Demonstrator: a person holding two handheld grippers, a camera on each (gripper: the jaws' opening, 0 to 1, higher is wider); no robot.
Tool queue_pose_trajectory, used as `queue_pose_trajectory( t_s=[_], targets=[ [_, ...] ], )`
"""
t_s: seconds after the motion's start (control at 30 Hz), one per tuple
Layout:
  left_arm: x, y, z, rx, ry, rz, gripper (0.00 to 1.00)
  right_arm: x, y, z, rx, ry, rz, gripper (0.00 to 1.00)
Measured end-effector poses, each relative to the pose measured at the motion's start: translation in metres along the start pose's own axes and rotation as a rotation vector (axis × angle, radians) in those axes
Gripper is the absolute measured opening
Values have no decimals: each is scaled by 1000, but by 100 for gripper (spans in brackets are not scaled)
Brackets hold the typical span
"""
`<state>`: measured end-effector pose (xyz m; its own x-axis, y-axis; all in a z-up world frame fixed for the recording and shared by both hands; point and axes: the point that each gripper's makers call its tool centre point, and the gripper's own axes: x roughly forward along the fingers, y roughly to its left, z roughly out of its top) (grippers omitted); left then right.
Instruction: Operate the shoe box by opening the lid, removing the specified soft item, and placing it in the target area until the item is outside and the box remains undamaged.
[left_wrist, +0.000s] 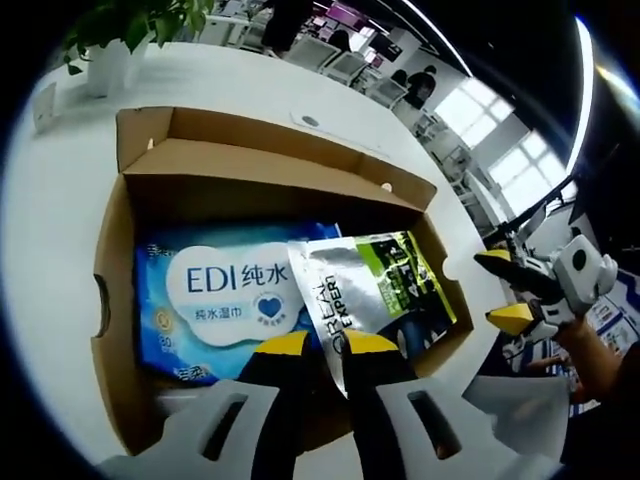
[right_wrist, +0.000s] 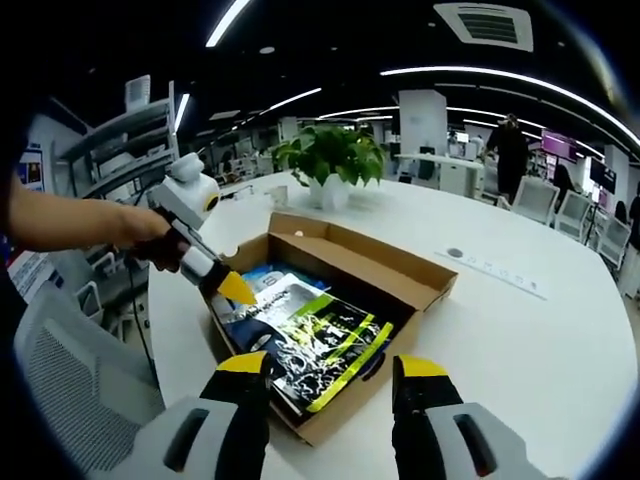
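Shoe box (right_wrist: 340, 300) standing open on the white table (right_wrist: 520, 330), lid folded back for access. Silver-and-green soft pouch (left_wrist: 375, 285) lying inside over a blue wipes pack (left_wrist: 215, 295). Left gripper (left_wrist: 330, 345) pinching the pouch's corner, ready for lifting out. Right gripper (right_wrist: 335, 370) hovering with jaws spread wide, holding nothing, near the box's front edge.

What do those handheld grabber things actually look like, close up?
Each is a two-pronged tool. The left gripper has black fingers capped in yellow, rising from a pale grey moulded body with slotted openings. The right gripper looks the same: black fingers, yellow tips, grey slotted base. Seen from the side in the right gripper view, the left one has a white-and-grey body and a pointed yellow tip.
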<state>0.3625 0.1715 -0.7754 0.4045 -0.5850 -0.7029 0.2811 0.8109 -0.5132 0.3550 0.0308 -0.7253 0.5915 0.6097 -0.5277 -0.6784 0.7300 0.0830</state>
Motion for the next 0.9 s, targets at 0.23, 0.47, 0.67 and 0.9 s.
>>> queue_pose_trajectory(
  t_s=[0.23, 0.47, 0.67, 0.9],
  targets=[
    [6, -5, -3, 24, 25, -29, 9, 0, -1, 0, 5, 0, 0, 47],
    [5, -5, -1, 59, 21, -28, 3, 1, -2, -2, 7, 3, 3, 46],
    [2, -7, 0, 52, 3, -33, 0, 4, 2, -3, 8, 11, 13, 45],
    [-2, -4, 1, 63, -9, -25, 0, 8, 5, -2, 16, 22, 24, 43]
  ],
)
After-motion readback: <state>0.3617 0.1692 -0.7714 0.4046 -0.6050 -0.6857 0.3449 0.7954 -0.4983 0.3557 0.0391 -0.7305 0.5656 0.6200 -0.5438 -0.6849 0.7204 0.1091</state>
